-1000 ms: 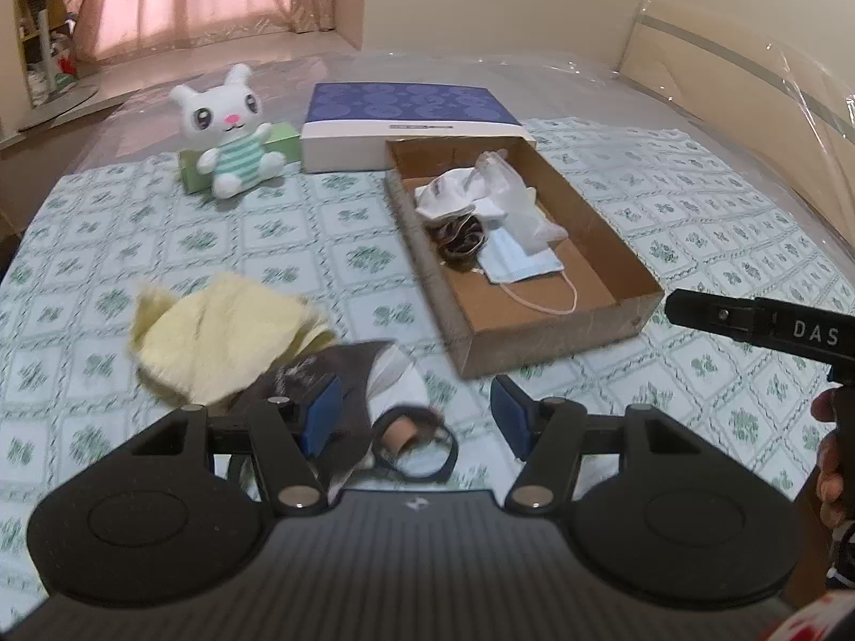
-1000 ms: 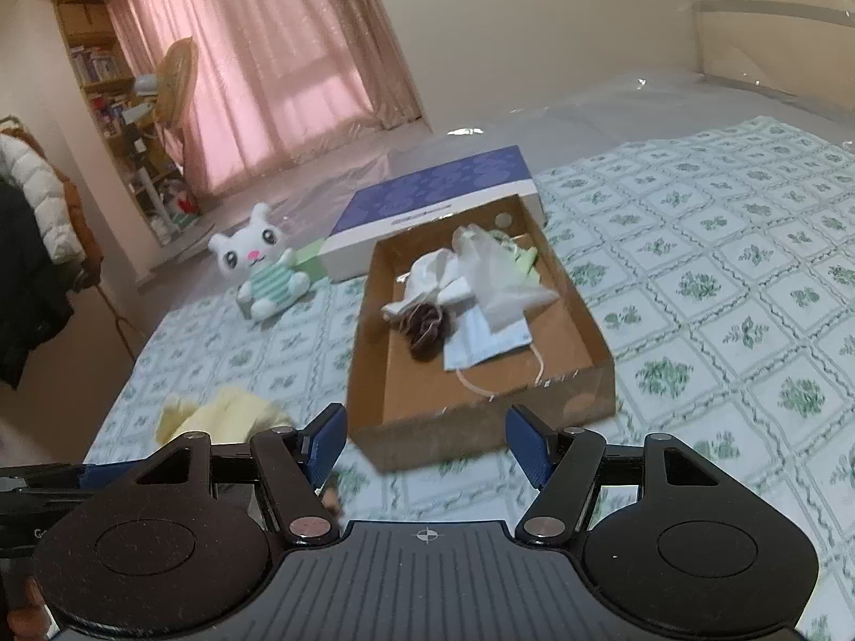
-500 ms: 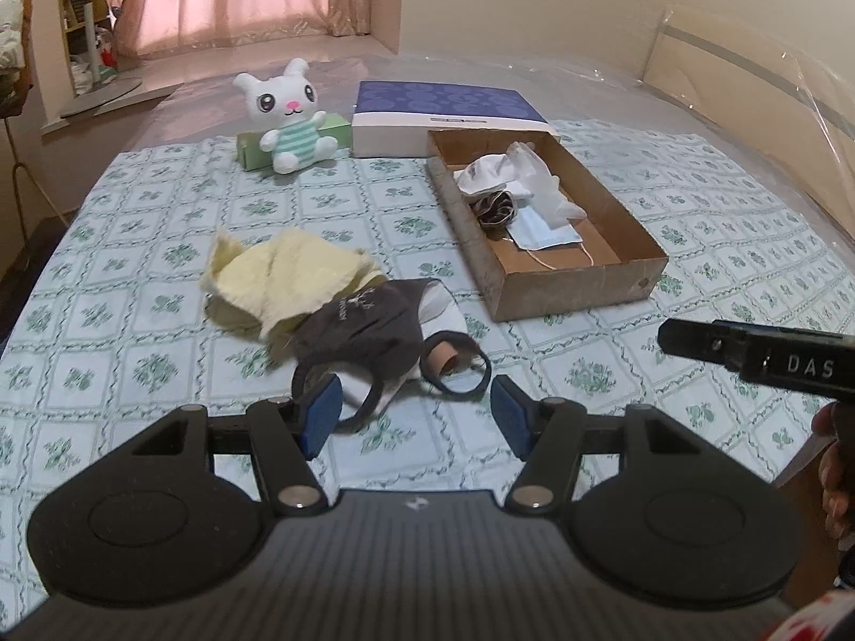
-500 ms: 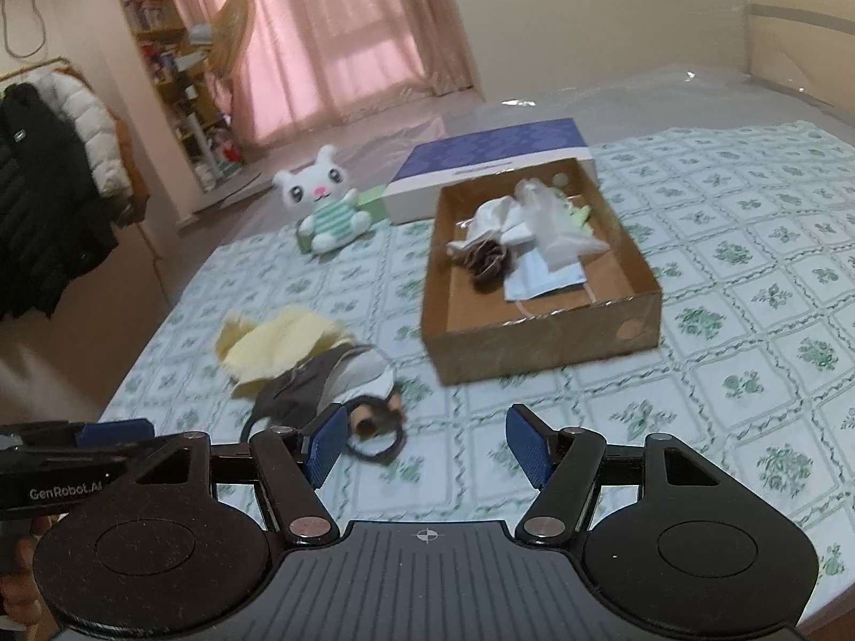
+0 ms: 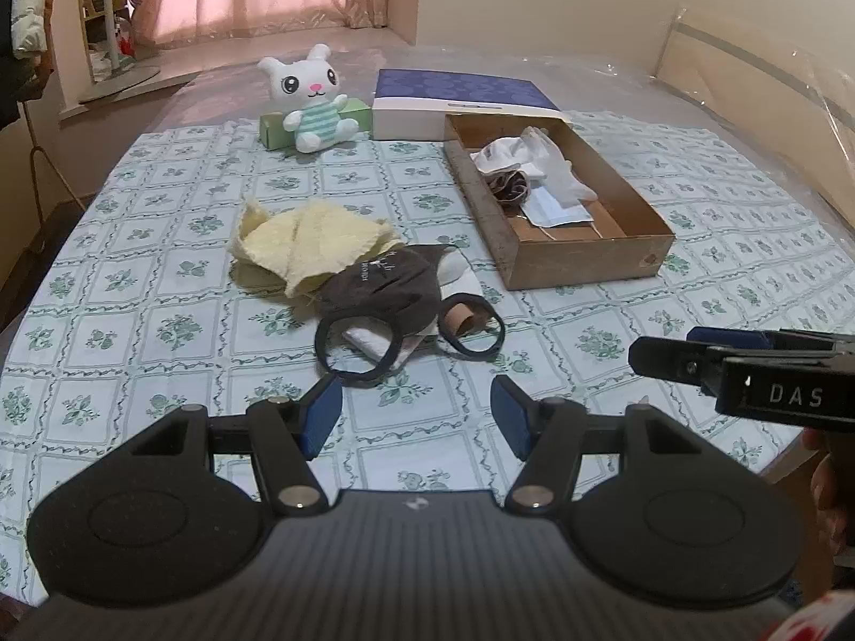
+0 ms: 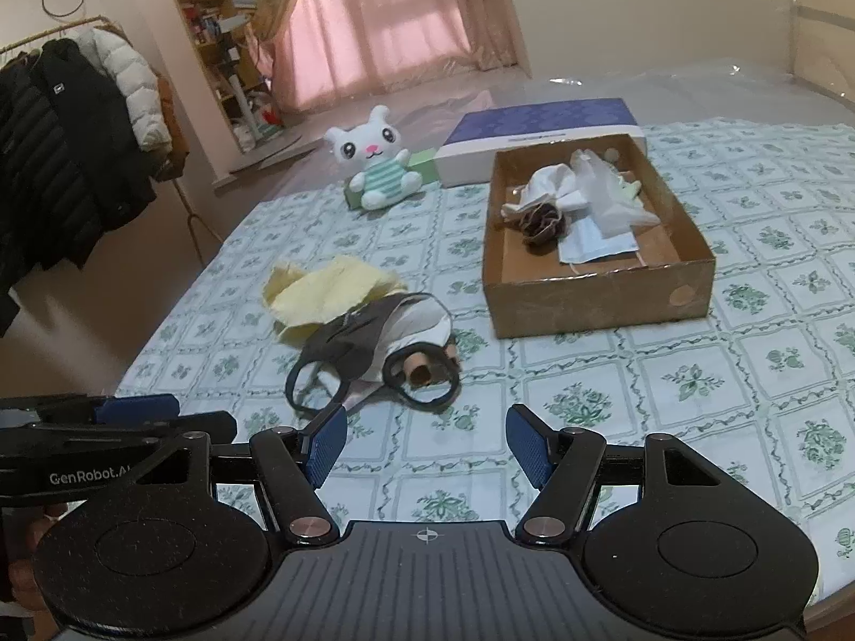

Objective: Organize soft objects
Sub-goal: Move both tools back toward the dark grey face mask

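A yellow cloth (image 5: 315,243) (image 6: 331,288) lies on the bed's patterned sheet. A dark grey face mask (image 5: 382,288) (image 6: 358,344) with black ear loops overlaps its near edge, on top of a white piece. A small brown tube (image 5: 462,318) (image 6: 422,366) lies inside one loop. An open cardboard box (image 5: 588,256) (image 6: 598,302) holds white cloths, a brown scrunchie (image 5: 510,187) (image 6: 542,221), a clear glove and a blue mask. My left gripper (image 5: 417,411) is open and empty, short of the mask. My right gripper (image 6: 427,446) is open and empty, also short of it.
A white bunny plush (image 5: 312,99) (image 6: 379,165) sits against a green box (image 5: 275,128) at the far side. A blue-topped flat box (image 5: 459,101) (image 6: 539,131) lies behind the cardboard box. Coats (image 6: 64,160) hang at the left. The bed's near edge is close to both grippers.
Both grippers have pulled back and up from the pile, so more of the bed shows. The cloth and mask lie where they were. Both stay open.
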The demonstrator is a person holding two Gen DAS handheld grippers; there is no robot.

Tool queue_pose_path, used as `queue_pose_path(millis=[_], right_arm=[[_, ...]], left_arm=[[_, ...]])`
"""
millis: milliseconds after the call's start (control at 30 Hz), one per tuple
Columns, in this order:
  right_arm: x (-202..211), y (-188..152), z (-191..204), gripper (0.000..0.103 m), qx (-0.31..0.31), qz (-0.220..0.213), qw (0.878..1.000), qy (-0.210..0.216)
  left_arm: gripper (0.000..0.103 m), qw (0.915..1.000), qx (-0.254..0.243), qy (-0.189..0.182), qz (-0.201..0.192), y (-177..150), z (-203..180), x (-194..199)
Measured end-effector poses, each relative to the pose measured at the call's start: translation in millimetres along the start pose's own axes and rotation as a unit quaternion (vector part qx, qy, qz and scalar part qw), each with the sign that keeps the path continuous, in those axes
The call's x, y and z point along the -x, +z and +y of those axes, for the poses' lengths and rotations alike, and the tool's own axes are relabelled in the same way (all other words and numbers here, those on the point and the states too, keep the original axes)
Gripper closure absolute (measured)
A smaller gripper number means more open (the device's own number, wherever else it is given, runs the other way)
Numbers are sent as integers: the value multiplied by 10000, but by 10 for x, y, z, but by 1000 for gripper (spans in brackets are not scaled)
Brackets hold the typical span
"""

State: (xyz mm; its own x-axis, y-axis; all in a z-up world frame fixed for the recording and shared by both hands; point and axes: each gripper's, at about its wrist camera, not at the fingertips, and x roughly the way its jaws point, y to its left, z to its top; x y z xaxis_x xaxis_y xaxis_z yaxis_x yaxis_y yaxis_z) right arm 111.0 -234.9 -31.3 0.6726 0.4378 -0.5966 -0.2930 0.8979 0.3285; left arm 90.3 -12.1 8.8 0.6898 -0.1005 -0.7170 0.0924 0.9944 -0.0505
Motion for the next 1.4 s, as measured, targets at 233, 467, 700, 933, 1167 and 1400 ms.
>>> queue_pose_path(millis=[233,467,700,933,1167,1400], right_arm=[[-75,-22,38,37,50,94,9999,28],[-138,-37,66,37,100,133,9998,60],[-188,-76,86,37,133,173,9997,124],[-257,-118,104,37,152,231,9995,126],[-347,-149,62,37,143,318,9993,93],[-447,-155,5,37,86,357,9993,78]], left_arm=[[44,9999,69,131,13,-41,109,17],[44,9997,135,190,58,-81,216,14],[44,9993,235,280,74,-132,329,29],[44,9990,278,331,131,-188,384,12],[44,9988,298,361,157,-200,404,-58],[44,9985,334,379,233,-197,445,-178]])
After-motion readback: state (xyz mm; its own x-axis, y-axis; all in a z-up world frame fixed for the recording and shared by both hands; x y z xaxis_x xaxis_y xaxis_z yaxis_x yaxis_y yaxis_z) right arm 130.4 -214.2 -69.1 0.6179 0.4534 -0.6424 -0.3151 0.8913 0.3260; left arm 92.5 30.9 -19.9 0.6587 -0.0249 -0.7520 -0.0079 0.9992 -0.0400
